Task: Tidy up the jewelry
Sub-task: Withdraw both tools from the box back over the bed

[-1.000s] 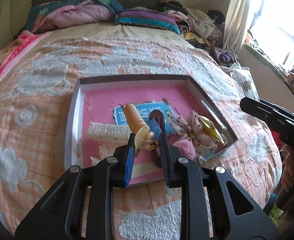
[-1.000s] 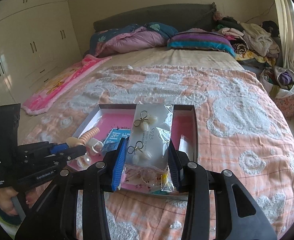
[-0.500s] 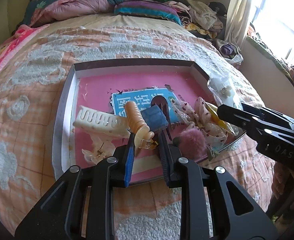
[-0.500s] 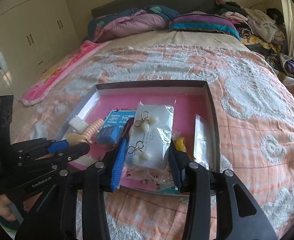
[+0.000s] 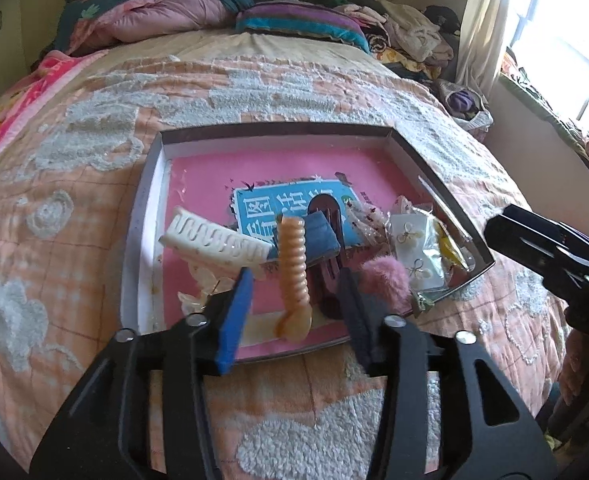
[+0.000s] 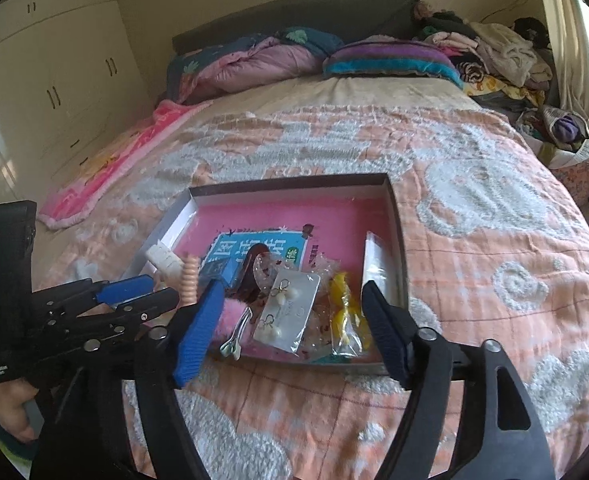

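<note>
A shallow box (image 5: pixel 150 200) with a pink bottom lies on the bed; it also shows in the right wrist view (image 6: pixel 394 216). In it lie an orange ribbed hair clip (image 5: pixel 292 264), a white comb clip (image 5: pixel 210 238), a blue card (image 5: pixel 294 204), a pink pompom (image 5: pixel 386 280) and a bag of earrings (image 5: pixel 412 248), also seen in the right wrist view (image 6: pixel 290 308). My left gripper (image 5: pixel 294 308) is open around the orange clip at the box's near edge. My right gripper (image 6: pixel 286 320) is open and empty just before the earring bag.
The box rests on a peach quilt (image 6: pixel 494 240). Pillows and folded bedding (image 6: pixel 278 60) lie at the headboard. Clothes (image 6: pixel 502 52) pile up at the far right. A wardrobe (image 6: pixel 46 80) stands to the left. A window (image 5: pixel 566 32) is to the right.
Both grippers have opened. The orange clip has dropped from the left gripper into the box. The earring bag has left the right gripper and lies in the box.
</note>
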`<state>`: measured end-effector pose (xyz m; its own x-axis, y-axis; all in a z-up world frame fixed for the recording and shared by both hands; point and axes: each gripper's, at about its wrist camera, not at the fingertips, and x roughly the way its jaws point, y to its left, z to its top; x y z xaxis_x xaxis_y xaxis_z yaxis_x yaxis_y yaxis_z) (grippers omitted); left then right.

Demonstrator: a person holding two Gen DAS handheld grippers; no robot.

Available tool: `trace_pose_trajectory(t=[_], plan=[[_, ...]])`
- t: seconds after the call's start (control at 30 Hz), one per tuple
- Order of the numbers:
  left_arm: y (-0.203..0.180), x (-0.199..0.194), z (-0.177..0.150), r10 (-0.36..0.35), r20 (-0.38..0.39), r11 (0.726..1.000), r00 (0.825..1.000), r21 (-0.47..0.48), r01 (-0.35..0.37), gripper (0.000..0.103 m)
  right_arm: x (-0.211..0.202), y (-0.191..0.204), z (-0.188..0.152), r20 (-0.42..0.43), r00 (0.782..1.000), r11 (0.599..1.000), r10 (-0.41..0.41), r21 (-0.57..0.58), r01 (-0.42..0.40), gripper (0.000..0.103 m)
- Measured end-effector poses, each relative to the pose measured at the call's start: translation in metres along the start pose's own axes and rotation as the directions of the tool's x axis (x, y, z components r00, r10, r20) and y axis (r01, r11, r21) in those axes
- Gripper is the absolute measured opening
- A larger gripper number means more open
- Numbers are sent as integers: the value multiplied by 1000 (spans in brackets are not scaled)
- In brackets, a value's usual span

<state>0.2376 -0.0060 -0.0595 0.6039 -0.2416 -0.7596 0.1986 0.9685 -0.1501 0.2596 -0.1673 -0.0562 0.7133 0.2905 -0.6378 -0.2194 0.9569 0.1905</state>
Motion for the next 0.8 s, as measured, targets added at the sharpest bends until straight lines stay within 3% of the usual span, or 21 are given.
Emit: trace_pose_trajectory(t=[0.1, 0.27, 0.43, 0.8], plan=[[-1, -13, 2, 4, 21, 1000, 1000, -2, -4, 53, -17, 2, -1, 29, 1000, 1000, -10, -2, 10, 81], [-5, -44, 1, 21, 68, 1000, 997, -3, -21, 78, -53, 8, -5, 96, 995, 999, -30, -15, 32, 91], [-10, -77, -8, 39, 117, 999, 992, 8, -40, 93, -89, 19, -15, 167, 985, 997, -45, -50, 54, 98], [-17, -121, -47, 83, 143, 996, 986, -2, -84, 94, -134, 31, -55, 217, 976, 998, -32, -44, 42, 99]])
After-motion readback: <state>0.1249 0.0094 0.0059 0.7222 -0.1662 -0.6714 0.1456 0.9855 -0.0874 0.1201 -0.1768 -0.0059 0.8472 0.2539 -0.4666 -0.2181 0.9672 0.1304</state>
